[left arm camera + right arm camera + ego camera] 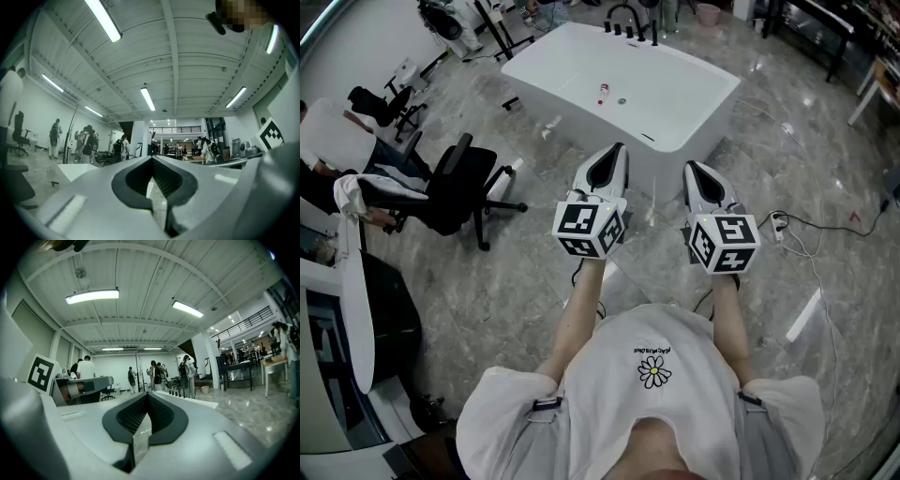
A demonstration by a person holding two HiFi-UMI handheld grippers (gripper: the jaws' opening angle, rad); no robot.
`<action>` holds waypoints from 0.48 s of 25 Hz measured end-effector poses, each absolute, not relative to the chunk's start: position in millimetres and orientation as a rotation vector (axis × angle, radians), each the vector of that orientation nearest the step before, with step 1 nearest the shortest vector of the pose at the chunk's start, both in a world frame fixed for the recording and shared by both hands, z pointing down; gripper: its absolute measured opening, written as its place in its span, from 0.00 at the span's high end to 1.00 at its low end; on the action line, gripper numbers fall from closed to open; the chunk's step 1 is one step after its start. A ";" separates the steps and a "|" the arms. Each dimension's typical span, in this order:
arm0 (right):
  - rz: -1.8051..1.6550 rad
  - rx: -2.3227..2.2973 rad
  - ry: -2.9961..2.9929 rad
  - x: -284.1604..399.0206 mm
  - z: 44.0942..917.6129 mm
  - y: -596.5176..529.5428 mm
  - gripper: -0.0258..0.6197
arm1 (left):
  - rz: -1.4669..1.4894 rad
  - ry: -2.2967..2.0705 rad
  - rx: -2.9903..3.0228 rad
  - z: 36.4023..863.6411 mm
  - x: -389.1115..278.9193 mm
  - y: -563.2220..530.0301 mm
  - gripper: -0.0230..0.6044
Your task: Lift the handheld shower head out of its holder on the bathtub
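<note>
The left gripper and right gripper, jaws pressed together and empty, point ahead for the approach, well apart from the glossy white bathtub. The shower head likely sits among the black fittings on its far rim.

We find the dark fittings on the bathtub's far rim too small to tell one from another.

Left gripper, jaws together, under ceiling strip lights

White daisy-print T-shirt; white, black-padded left tongs and right tongs
</note>
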State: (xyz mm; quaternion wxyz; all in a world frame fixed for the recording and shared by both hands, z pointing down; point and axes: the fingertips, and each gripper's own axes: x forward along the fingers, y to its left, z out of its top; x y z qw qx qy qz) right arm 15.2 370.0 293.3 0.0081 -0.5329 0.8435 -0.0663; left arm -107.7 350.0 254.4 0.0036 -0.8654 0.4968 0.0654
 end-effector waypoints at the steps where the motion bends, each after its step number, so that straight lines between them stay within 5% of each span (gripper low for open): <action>1: -0.204 -1.667 2.636 16.4 293.1 371.0 0.93 | 0.205 1.553 -2.714 254.2 -106.2 351.2 0.96; 12: -0.209 -1.682 2.631 28.4 299.8 377.0 0.93 | 0.213 1.535 -2.727 251.8 -96.6 352.4 0.96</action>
